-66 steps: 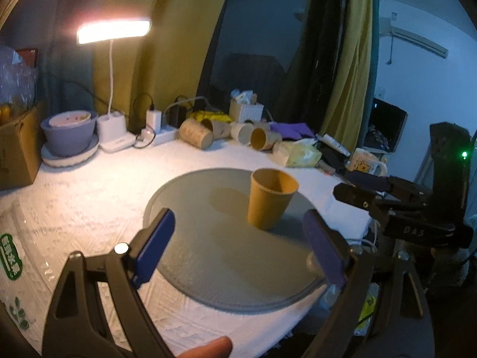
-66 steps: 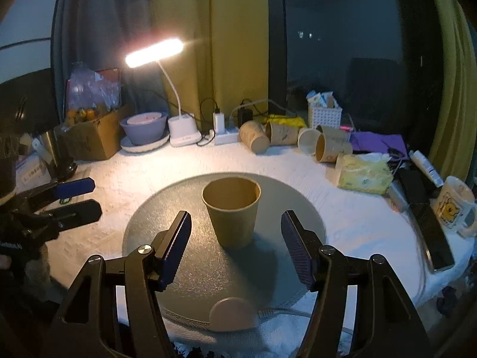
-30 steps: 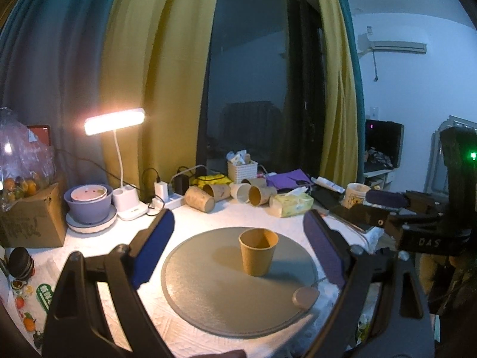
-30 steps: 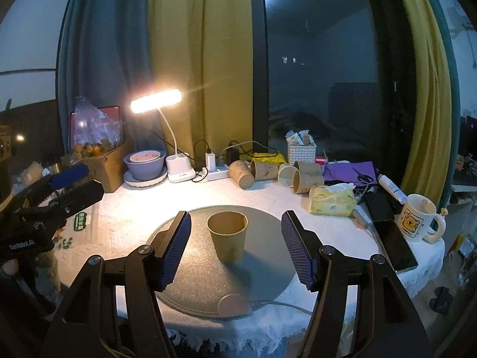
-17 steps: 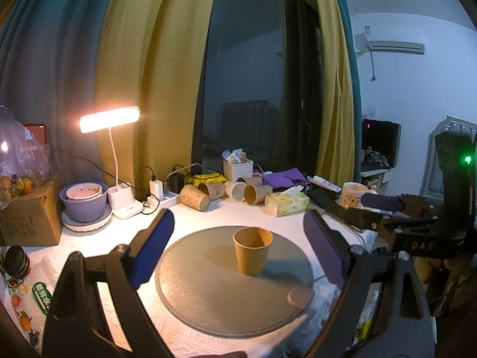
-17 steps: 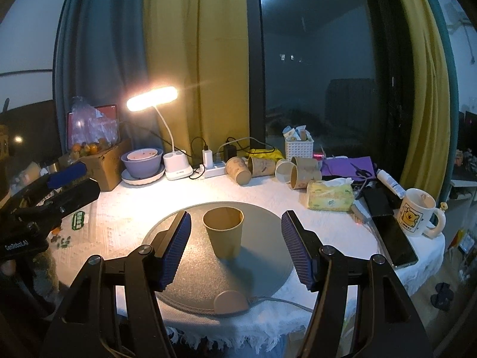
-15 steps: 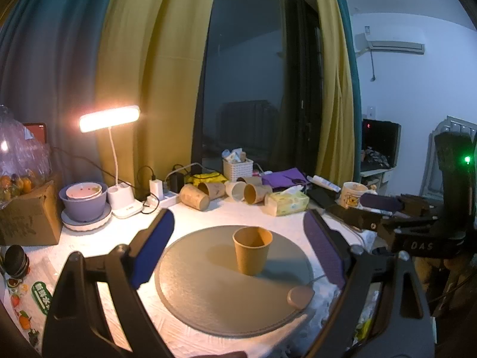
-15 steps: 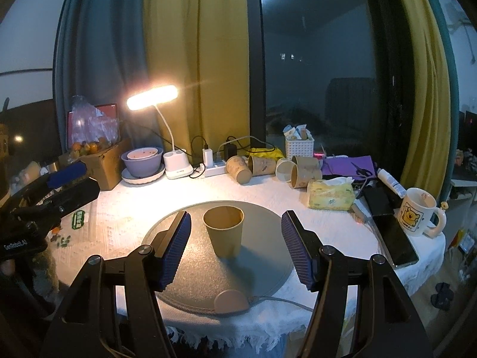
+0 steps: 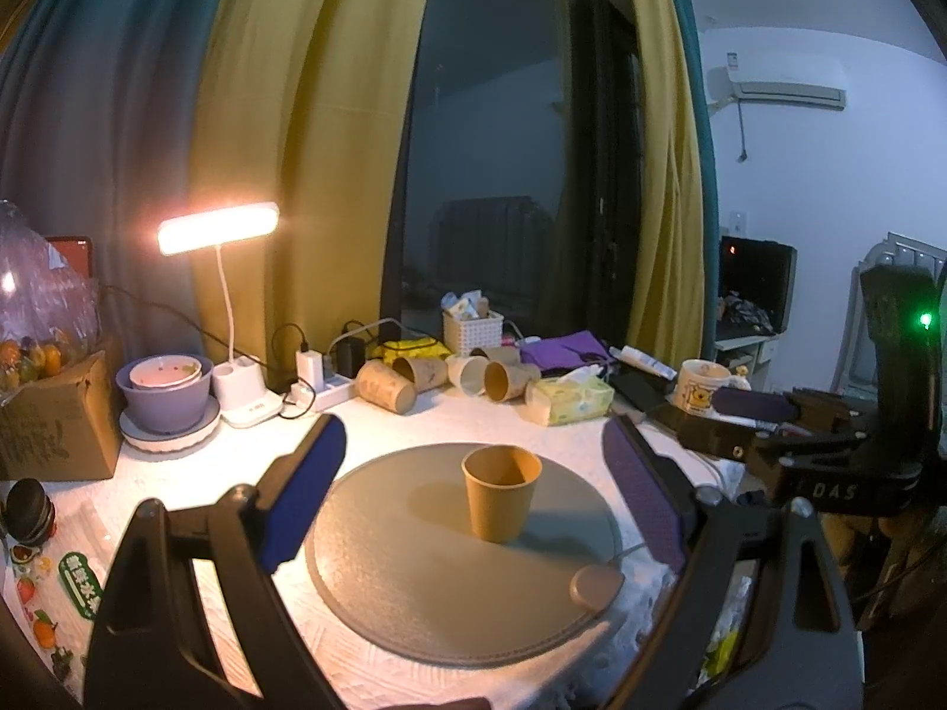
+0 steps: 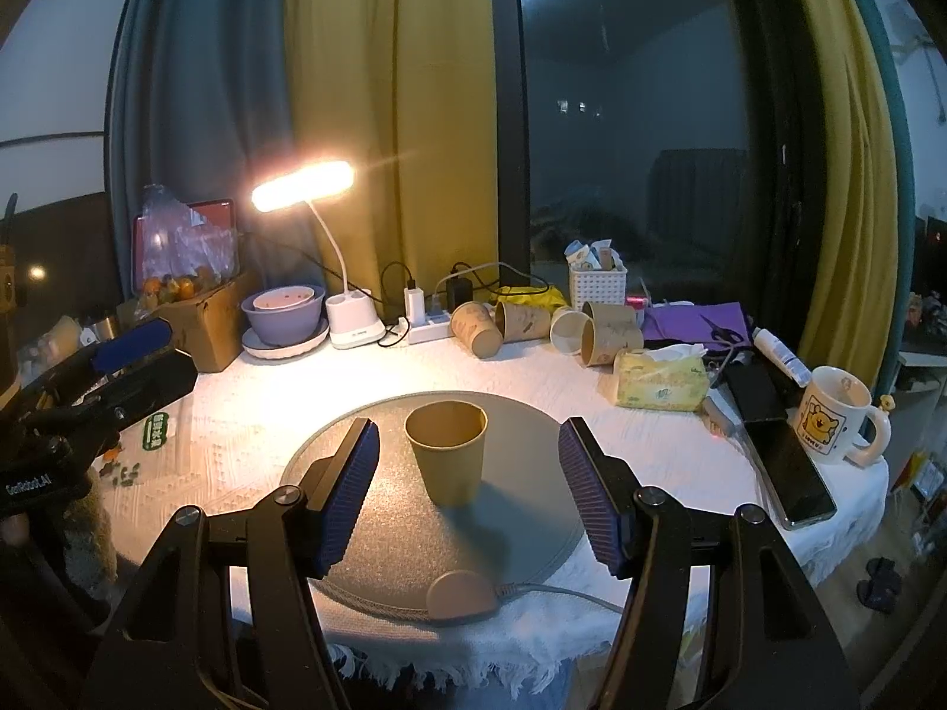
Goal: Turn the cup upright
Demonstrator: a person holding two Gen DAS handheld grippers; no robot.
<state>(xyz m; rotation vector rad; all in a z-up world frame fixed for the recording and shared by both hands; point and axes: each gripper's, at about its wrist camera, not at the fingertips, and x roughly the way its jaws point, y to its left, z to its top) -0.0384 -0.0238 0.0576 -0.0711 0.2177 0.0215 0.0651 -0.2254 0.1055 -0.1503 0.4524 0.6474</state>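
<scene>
The round table point(image 10: 680, 426), under its white textured cloth, fills the lower half of both views, and it sits lower and farther off than it did two seconds ago. Both wrist cameras have risen and drawn back, so the window and yellow curtains now fill the upper frame. At its centre lies the grey round mat point(image 10: 521, 509), with a small tan puck on a cable at its 6 o'clock edge.

The right gripper point(image 10: 467, 491) hangs over the near rim of the mat with its blue-padded jaws spread wide and nothing between them. The left gripper point(image 9: 473, 497) is likewise gaping and empty. Each has backed well clear of the cup since two seconds ago, when the pads flanked it closely.

The lit desk lamp point(image 10: 331, 248) stands at about 11 o'clock, beside a purple bowl point(image 10: 284, 310). A row of spare paper cups point(image 10: 532, 325) lies tipped over at 12 o'clock, a tissue pack point(image 10: 660, 384) sits at 2 o'clock and a cartoon mug point(image 10: 834, 414) at 3 o'clock.

The brown paper cup point(image 10: 447, 449) stands in the middle of the mat, mouth up, base flat, untouched by either tool. With the cup upright and both grippers retreating, the task looks finished; no step seems left.
</scene>
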